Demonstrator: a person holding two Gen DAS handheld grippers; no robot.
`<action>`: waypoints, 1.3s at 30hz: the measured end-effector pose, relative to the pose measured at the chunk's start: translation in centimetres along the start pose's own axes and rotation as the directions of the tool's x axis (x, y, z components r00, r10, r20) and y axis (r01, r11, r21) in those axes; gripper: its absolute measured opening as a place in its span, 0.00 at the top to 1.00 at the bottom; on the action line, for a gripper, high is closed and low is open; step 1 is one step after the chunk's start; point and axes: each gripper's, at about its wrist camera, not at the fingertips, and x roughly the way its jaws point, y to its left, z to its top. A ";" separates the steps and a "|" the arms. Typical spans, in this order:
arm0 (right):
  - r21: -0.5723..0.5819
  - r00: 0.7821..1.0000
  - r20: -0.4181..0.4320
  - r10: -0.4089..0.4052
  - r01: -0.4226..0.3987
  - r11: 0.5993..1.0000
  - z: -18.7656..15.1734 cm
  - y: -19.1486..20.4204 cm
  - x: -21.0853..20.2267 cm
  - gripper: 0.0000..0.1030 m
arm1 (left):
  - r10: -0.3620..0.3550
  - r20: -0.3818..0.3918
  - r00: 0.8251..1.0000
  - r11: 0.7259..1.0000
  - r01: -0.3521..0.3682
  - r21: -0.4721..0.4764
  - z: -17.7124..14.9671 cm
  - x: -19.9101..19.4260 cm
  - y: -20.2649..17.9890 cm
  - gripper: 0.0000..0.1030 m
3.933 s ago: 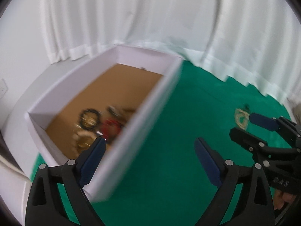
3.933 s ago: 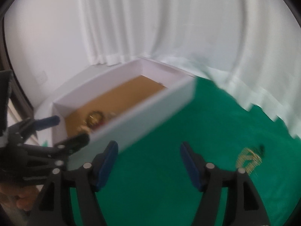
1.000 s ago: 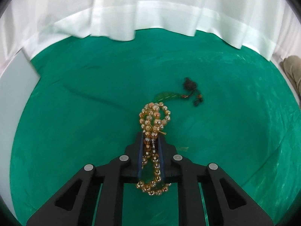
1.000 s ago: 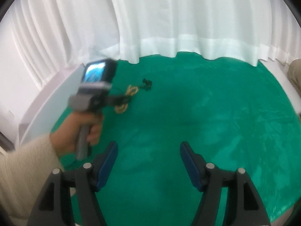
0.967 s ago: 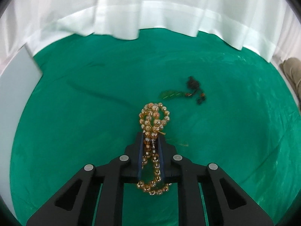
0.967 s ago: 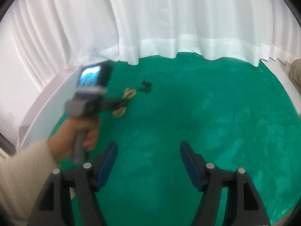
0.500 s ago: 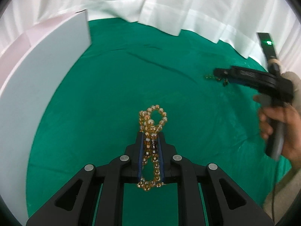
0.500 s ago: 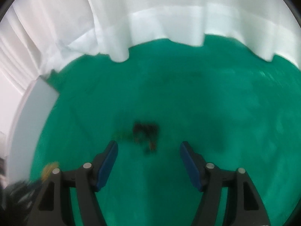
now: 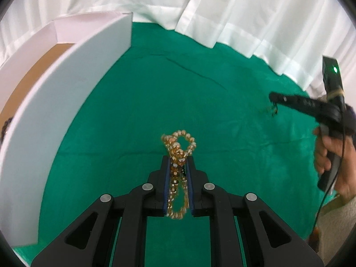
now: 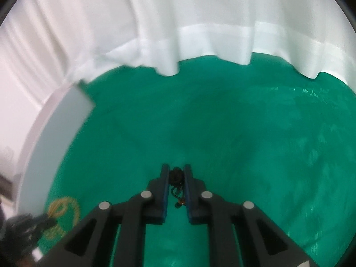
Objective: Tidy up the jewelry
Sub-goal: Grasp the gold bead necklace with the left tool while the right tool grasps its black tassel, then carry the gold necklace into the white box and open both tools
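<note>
My left gripper (image 9: 177,158) is shut on a gold bead necklace (image 9: 178,146), held above the green cloth (image 9: 155,102); loops hang in front of and behind the jaws. My right gripper (image 10: 176,173) is shut on a small dark beaded piece (image 10: 176,176) with a thin cord and an orange bead hanging below. In the left wrist view the right gripper (image 9: 272,98) shows at the right with the dark piece (image 9: 273,110) dangling. The white box (image 9: 66,84) with a brown floor stands at the left. The necklace also shows blurred in the right wrist view (image 10: 63,209).
White curtains (image 9: 222,11) hang around the far edge of the table. The box wall (image 10: 60,138) shows at the left in the right wrist view. A hand (image 9: 333,155) holds the right gripper's handle.
My left gripper has swung left toward the box with the necklace. My right gripper, open half a second ago over the dark piece, has shut on it.
</note>
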 end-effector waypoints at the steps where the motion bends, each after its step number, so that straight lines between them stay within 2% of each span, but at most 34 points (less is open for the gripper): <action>1: -0.019 1.000 -0.007 0.014 -0.014 1.000 -0.8 0.9 -1.4 0.88 | -0.005 0.004 1.000 1.000 0.005 -0.005 -0.3 -0.7 0.1 0.89; 5: -0.056 0.998 -0.023 0.060 -0.061 0.997 -3.3 3.3 -5.2 0.88 | -0.009 0.028 1.000 1.000 0.009 -0.008 -1.9 -4.4 0.8 0.89; 11: -0.109 0.990 -0.063 0.124 -0.130 0.986 -6.1 7.7 -8.4 0.88 | -0.020 0.060 0.998 0.999 0.023 -0.050 -3.2 -10.2 3.5 0.89; 19: -0.258 0.976 -0.083 0.202 -0.217 0.942 -6.5 15.9 -10.5 0.88 | 0.030 0.129 0.991 0.996 -0.019 -0.087 -2.8 -16.9 7.8 0.89; 23: -0.305 0.966 -0.095 0.239 -0.257 0.917 -6.2 19.2 -10.8 0.88 | 0.087 0.167 0.982 0.990 -0.067 -0.122 -2.4 -19.5 10.6 0.89; 30: -0.359 0.938 -0.120 0.325 -0.347 0.867 -5.3 26.0 -10.4 0.88 | 0.187 0.199 0.962 0.969 -0.148 -0.196 -1.1 -21.5 15.9 0.89; 39: -0.447 0.901 -0.160 0.403 -0.430 0.784 -3.1 37.6 -8.2 0.88 | 0.330 0.161 0.930 0.919 -0.278 -0.280 1.6 -20.5 23.5 0.89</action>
